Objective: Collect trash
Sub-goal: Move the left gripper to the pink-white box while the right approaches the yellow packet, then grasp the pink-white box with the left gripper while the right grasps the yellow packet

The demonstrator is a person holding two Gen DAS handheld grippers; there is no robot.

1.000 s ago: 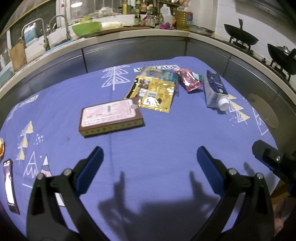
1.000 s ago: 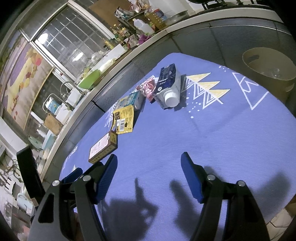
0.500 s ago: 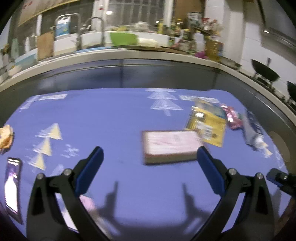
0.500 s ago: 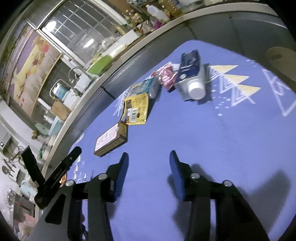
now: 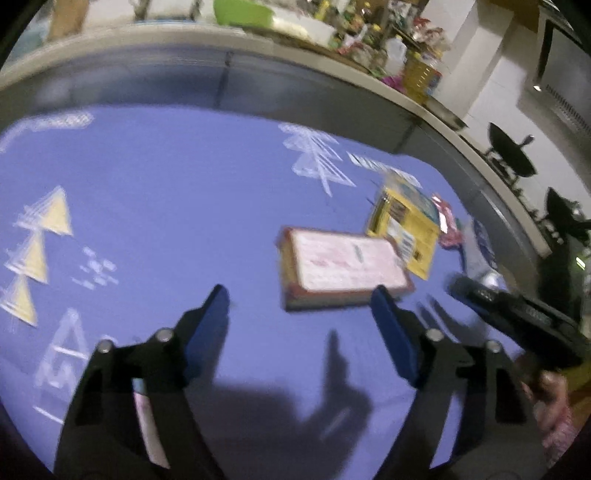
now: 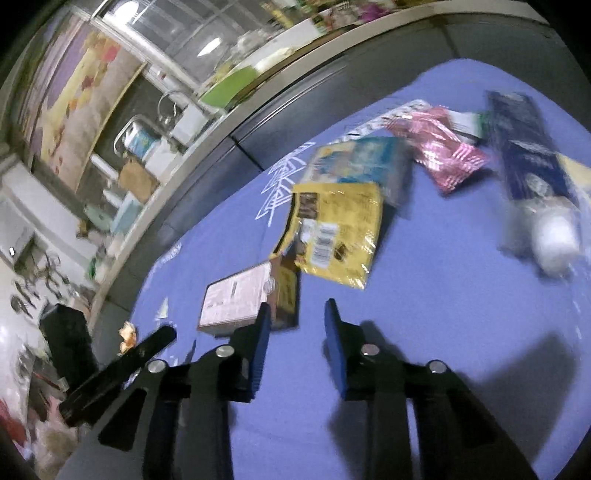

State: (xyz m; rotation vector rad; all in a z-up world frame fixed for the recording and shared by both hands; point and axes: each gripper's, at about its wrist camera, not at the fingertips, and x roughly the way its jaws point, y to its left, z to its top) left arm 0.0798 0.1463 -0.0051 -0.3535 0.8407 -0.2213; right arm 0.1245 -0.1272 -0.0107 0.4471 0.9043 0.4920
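Observation:
Trash lies on a blue printed cloth (image 5: 166, 192). A flat pink-topped box (image 5: 345, 264) lies just ahead and right of my open left gripper (image 5: 299, 306); it also shows in the right wrist view (image 6: 240, 295). Behind it lie a yellow wrapper (image 6: 340, 225), a blue-yellow packet (image 6: 362, 158), a pink wrapper (image 6: 443, 147) and a dark blue carton (image 6: 528, 166) with a white cap. My right gripper (image 6: 295, 317) is empty, its jaws partly open with a narrow gap, hovering near the box's right end. Both views are blurred.
A kitchen counter (image 5: 258, 40) with a green bowl (image 5: 240, 11), bottles and a sink runs behind the table. Black woks (image 5: 511, 147) stand at the right. A small orange scrap (image 6: 127, 334) lies near the cloth's left edge.
My left gripper has swung left then closed in on the pink-topped box. My right gripper has narrowed from wide open to a small gap and moved toward the box and wrappers.

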